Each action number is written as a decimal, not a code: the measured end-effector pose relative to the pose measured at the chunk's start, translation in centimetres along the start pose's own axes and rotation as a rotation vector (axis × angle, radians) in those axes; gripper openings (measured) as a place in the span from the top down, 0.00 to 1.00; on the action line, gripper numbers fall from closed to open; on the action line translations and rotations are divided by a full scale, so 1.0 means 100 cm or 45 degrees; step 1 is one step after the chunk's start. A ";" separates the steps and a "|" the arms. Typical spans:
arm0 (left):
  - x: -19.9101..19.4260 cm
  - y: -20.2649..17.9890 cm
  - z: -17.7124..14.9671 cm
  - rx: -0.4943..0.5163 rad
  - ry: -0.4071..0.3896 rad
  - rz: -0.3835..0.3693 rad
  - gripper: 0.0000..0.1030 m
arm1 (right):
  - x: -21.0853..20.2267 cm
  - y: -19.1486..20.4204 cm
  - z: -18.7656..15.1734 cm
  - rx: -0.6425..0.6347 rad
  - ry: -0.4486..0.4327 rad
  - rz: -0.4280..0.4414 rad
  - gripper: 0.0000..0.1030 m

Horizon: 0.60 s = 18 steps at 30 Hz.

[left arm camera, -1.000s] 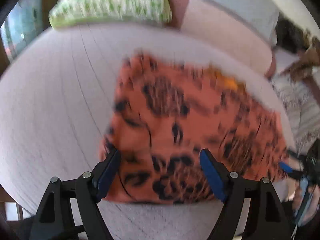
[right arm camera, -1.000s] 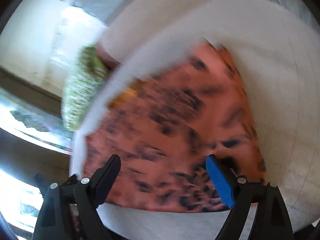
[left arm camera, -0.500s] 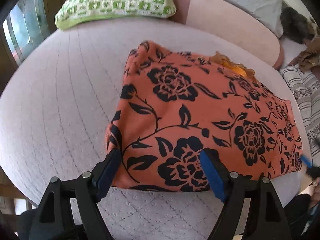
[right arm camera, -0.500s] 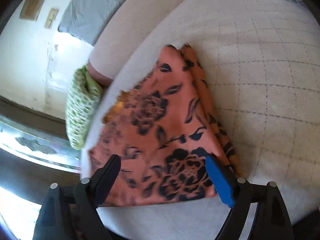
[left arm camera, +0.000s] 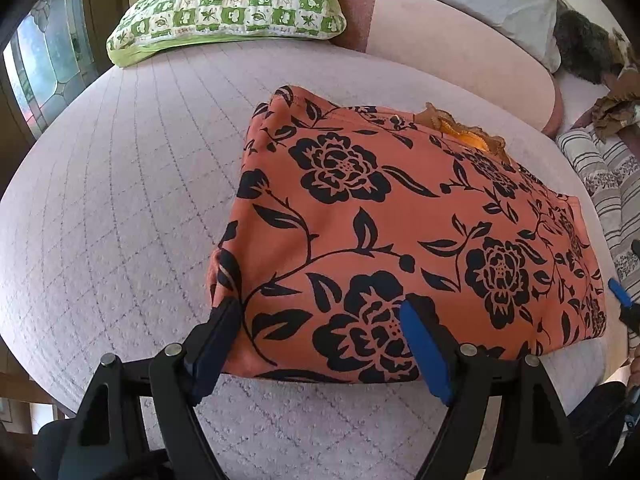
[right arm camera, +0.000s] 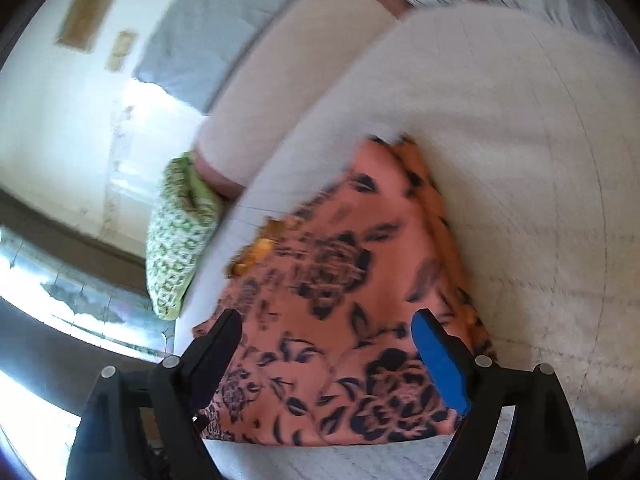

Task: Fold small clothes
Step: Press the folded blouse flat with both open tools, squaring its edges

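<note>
The orange floral garment (left arm camera: 400, 232) lies flat on the quilted bed cover (left arm camera: 120, 220), already doubled over, directly ahead of both pairs of tongs. The left gripper (left arm camera: 320, 344) hangs over its near edge with jaws spread wide and nothing pinched; one finger sits by the near left corner, the other over the printed cloth. The right gripper (right arm camera: 326, 354) is likewise released above the opposite end, its view blurred. A green checked pillow (left arm camera: 228, 4) lies far beyond the left tongs. The fabric looks thin, light and limp, so it should sag and slide once lifted. The best hold is probably the two near corners, pinching every layer together; a grip mid-panel would likely bunch it
</note>
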<state>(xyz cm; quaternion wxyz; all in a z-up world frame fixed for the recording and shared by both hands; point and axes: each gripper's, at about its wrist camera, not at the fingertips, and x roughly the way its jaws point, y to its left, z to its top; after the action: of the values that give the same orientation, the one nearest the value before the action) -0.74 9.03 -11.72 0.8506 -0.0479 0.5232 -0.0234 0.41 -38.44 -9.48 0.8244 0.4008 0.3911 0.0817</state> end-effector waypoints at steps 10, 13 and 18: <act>-0.023 -0.006 0.010 -0.016 -0.098 -0.005 0.21 | -0.028 -0.002 -0.007 0.072 -0.053 0.055 0.13; -0.030 -0.019 0.016 0.005 -0.149 -0.028 0.21 | -0.045 -0.009 -0.039 0.185 -0.021 0.046 0.13; -0.020 -0.051 0.021 0.106 -0.128 -0.018 0.21 | -0.035 -0.039 -0.071 0.361 0.057 0.019 0.13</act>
<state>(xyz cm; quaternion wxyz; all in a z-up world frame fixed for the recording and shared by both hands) 0.27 4.30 -8.42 0.8769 -0.0175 0.4779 -0.0487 -7.68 -38.34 -12.95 0.7501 0.5143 0.4138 0.0408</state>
